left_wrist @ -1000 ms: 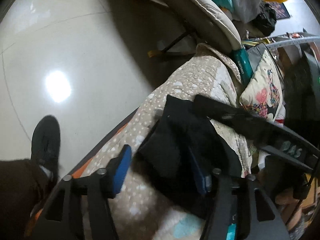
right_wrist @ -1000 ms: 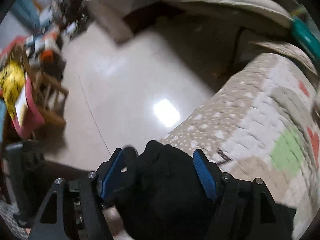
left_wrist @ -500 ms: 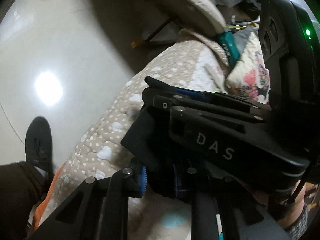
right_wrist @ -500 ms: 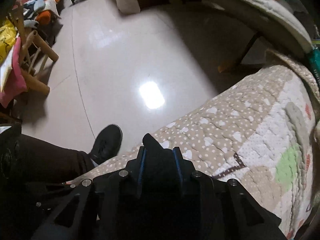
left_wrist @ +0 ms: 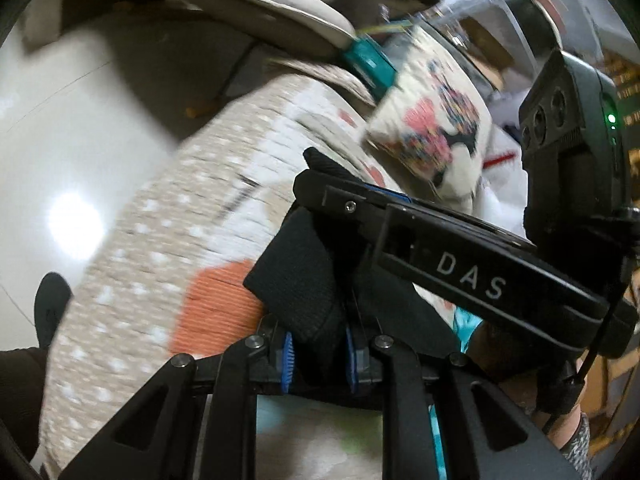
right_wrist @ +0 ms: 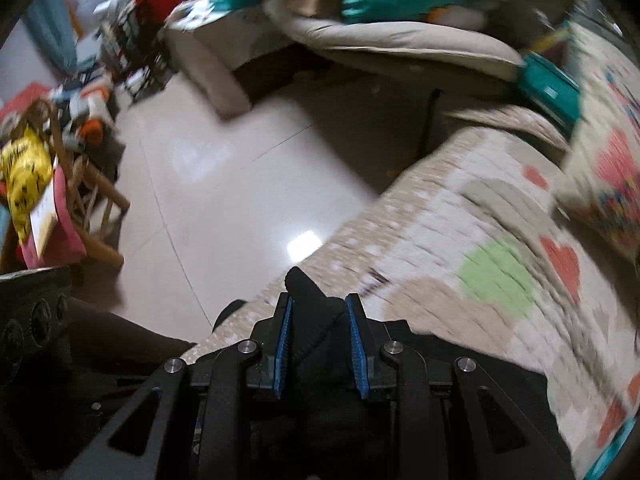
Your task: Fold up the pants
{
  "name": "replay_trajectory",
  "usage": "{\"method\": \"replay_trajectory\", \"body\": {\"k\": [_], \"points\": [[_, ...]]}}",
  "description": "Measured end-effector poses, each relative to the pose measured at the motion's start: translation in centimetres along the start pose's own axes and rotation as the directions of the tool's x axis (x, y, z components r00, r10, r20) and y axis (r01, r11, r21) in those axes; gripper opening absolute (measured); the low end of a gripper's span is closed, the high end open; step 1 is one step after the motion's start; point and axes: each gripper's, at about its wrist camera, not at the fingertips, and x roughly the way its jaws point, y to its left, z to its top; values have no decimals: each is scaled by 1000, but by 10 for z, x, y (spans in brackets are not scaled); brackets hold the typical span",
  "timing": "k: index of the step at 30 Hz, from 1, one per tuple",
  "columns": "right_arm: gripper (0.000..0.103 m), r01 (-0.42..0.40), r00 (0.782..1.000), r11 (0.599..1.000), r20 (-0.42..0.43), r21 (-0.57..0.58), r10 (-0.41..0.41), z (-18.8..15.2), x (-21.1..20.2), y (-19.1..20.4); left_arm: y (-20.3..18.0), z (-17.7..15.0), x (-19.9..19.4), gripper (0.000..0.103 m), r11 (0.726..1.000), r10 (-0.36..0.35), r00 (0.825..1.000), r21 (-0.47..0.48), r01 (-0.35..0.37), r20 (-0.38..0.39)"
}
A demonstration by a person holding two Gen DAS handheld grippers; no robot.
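The black pants are bunched up above the quilted bed cover. My left gripper is shut on a fold of the black fabric, its blue pads pressed on both sides. The right gripper's body, marked DAS, crosses the left wrist view just right of the pants. In the right wrist view my right gripper is shut on another black edge of the pants, which sticks up between the blue pads over the quilt.
A patterned pillow lies at the far end of the bed. A beige cushion and a teal box sit beyond it. Shiny tile floor lies left of the bed, with a wooden chair and clutter. My shoe stands by the bed.
Both grippers closed on the black pants within the last second. They have since lifted and carried the fabric further up the bed, the two grippers staying close together.
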Motion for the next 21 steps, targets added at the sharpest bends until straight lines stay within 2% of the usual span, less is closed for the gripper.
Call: {"method": "replay_trajectory", "body": {"k": [7, 9, 11, 12, 13, 15, 18, 19, 21], "points": [[28, -10, 998, 979, 60, 203, -2, -65, -32, -78, -53, -35, 60, 20, 993, 13, 994, 117, 1, -113], [30, -28, 997, 959, 74, 282, 7, -91, -34, -104, -62, -49, 76, 21, 987, 22, 989, 159, 1, -143], [37, -31, 997, 941, 79, 336, 5, -113, -34, -123, -68, -62, 86, 27, 981, 38, 983, 192, -2, -180], [42, -17, 997, 933, 77, 361, -12, -123, -34, -132, -69, -68, 88, 33, 979, 35, 979, 204, 6, -199], [53, 8, 997, 919, 72, 394, -39, -135, -35, -143, -71, -74, 87, 39, 976, 23, 974, 216, 27, -224], [66, 42, 993, 886, 75, 463, -86, -155, -40, -162, -74, -83, 79, 44, 964, 4, 967, 259, 65, -256], [67, 96, 980, 819, 91, 566, -178, -181, -61, -192, -73, -89, 54, 50, 939, -14, 967, 330, 100, -254], [67, 129, 967, 785, 99, 605, -235, -189, -73, -198, -70, -88, 46, 50, 934, -3, 972, 347, 87, -234], [67, 113, 952, 764, 151, 635, -266, -193, -91, -198, -57, -80, 35, 51, 941, 27, 983, 337, 37, -183]]}}
